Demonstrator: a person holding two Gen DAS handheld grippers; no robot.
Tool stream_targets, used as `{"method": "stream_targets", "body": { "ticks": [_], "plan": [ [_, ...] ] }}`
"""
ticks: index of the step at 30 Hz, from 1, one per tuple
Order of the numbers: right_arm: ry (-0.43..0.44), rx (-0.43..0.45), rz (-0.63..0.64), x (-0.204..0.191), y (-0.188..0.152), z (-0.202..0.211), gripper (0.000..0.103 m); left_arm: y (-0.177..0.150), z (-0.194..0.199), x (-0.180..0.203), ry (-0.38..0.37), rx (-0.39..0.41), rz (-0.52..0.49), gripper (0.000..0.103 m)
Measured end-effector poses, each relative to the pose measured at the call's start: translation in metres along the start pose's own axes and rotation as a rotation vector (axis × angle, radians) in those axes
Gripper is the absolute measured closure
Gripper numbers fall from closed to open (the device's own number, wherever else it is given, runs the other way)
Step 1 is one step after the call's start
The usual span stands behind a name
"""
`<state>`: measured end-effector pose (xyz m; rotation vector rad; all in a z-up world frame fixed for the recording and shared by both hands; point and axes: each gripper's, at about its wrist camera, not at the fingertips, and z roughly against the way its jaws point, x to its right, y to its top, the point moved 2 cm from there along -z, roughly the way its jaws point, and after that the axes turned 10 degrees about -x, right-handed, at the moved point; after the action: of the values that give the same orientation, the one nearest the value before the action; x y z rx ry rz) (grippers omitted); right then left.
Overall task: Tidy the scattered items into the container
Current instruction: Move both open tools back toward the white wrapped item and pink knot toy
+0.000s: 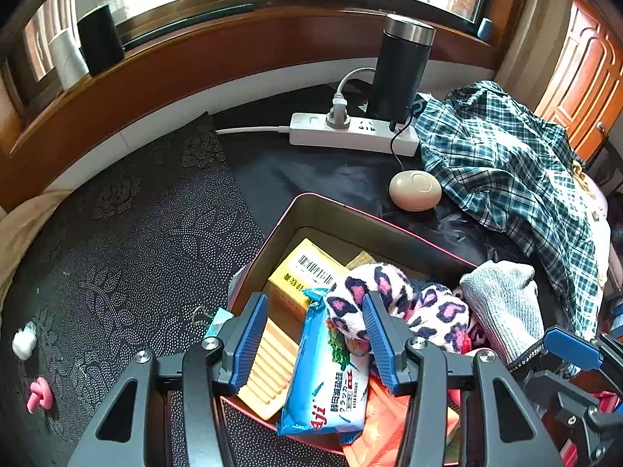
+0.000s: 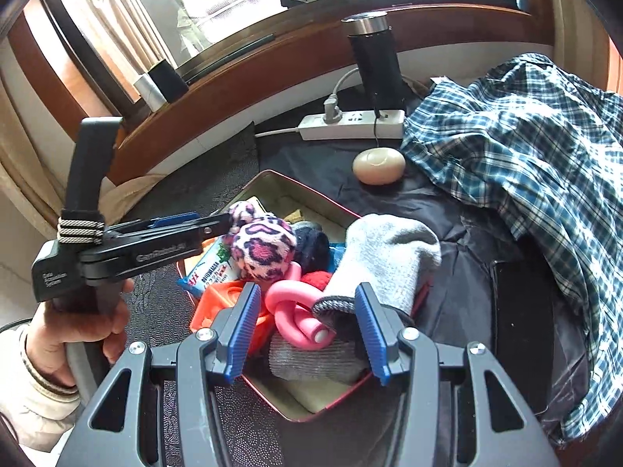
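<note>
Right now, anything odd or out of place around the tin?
Yes. The tin is overfilled: a grey sock and the cracker pack hang over its rim. A pink knot and a white wad lie outside on the mat.

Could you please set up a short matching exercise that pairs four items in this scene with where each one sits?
Items:
1. blue snack packet
2. beige oval object
3. small pink knot
4. black flask

Places:
A. alone on the dark patterned mat, outside the tin
B. upright behind the white power strip
C. inside the tin, between the left tool's blue fingers
D. on the dark cloth between the tin and the plaid shirt

Pairs: 1-C, 2-D, 3-A, 4-B
</note>
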<state>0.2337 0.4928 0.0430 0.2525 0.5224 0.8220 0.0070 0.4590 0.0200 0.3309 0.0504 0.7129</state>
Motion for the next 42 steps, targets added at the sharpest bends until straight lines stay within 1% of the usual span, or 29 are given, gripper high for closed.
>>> {"method": "stream_targets", "body": {
  "ticks": [4,8,9,10,11,12,13,16,18,20,25,30,35,38,42],
  "plan": [
    [0.015,-0.011,0.051,-0.017,0.011,-0.007,0.049,-0.002,0.007,-0.007,-0.036,-0.009,0.023,0.051],
    [-0.012,-0.035,0.103,-0.033,0.02,-0.026,0.049,-0.007,0.019,-0.016,-0.034,-0.003,0.038,0.05],
    [-0.027,-0.044,0.11,-0.037,0.027,-0.032,0.049,-0.009,0.023,-0.019,-0.029,0.003,0.043,0.041],
    [-0.042,-0.052,0.117,-0.041,0.034,-0.037,0.049,-0.01,0.027,-0.022,-0.024,0.011,0.048,0.036],
    [-0.057,-0.059,0.118,-0.043,0.037,-0.043,0.049,-0.013,0.032,-0.026,-0.017,0.025,0.056,0.028],
    [-0.072,-0.065,0.119,-0.044,0.04,-0.048,0.049,-0.016,0.037,-0.03,-0.011,0.035,0.064,0.025],
    [-0.094,-0.068,0.113,-0.044,0.043,-0.053,0.049,-0.018,0.04,-0.035,-0.008,0.04,0.073,0.025],
    [-0.121,-0.06,0.104,-0.041,0.049,-0.06,0.049,-0.027,0.046,-0.049,-0.004,0.036,0.106,0.025],
    [-0.147,-0.05,0.106,-0.041,0.053,-0.063,0.045,-0.034,0.046,-0.057,-0.004,0.025,0.129,0.025],
    [-0.172,-0.044,0.111,-0.042,0.058,-0.067,0.043,-0.044,0.045,-0.066,-0.005,0.011,0.152,0.025],
    [-0.194,-0.038,0.102,-0.047,0.062,-0.07,0.043,-0.07,0.041,-0.088,0.007,-0.019,0.194,0.025],
    [-0.189,-0.011,0.079,-0.056,0.058,-0.061,0.042,-0.097,0.035,-0.123,0.027,-0.051,0.274,0.025],
    [-0.196,0.066,0.064,-0.076,0.058,-0.041,0.041,-0.127,0.034,-0.167,0.047,-0.064,0.367,0.025],
    [-0.177,0.101,0.071,-0.097,0.06,-0.032,0.041,-0.141,0.038,-0.195,0.058,-0.064,0.421,0.025],
    [-0.124,0.099,0.114,-0.134,0.057,-0.038,0.041,-0.16,0.047,-0.236,0.08,-0.054,0.491,0.025]
  ]
}}
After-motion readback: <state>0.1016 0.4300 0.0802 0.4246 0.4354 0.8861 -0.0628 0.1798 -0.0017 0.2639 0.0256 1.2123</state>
